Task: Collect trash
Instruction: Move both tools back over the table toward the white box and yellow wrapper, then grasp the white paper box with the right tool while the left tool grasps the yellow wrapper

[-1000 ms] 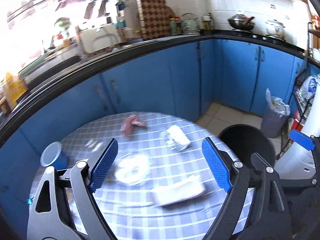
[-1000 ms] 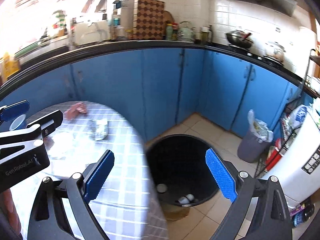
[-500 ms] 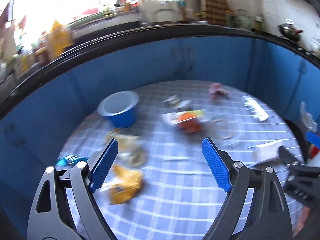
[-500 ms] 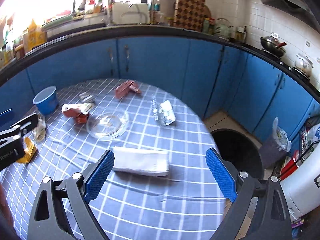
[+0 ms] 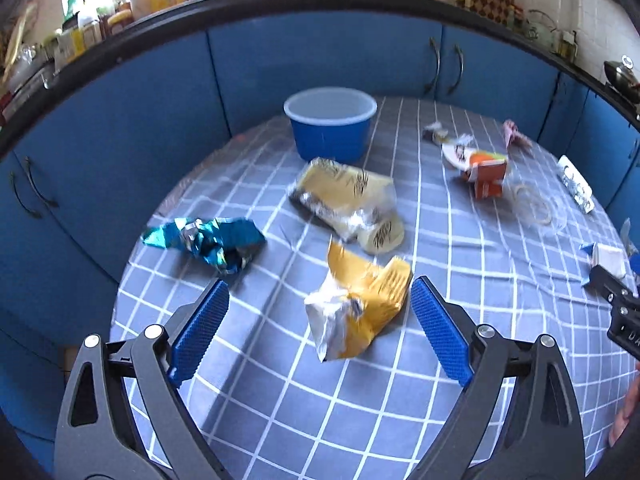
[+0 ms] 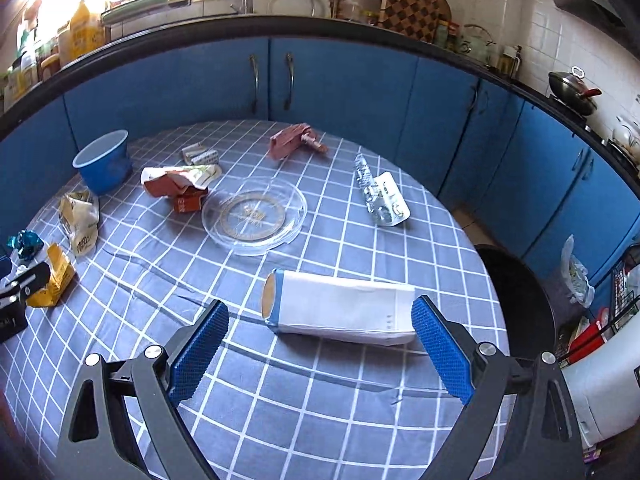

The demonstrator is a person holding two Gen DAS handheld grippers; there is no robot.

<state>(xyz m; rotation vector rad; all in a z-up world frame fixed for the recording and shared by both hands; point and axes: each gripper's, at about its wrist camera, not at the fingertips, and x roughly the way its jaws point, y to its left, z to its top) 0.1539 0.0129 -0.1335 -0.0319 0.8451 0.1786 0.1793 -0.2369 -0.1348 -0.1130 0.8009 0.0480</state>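
Both tongs have swung from the black bin to the checked desk (image 5: 460,380): left tongs (image 5: 318,326), just spreading wider, straddle the crumpled yellow wrapper (image 5: 360,312) untouched; right tongs (image 6: 320,342), spread, flank the white paper carton (image 6: 340,312)

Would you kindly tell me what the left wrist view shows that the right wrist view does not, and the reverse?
Only the left wrist view shows the open left gripper framing the crumpled yellow wrapper. Only the right wrist view shows the open right gripper by the white paper carton, and the dark round bin. Both show the blue plastic cup, the clear glass plate and the checked tablecloth.
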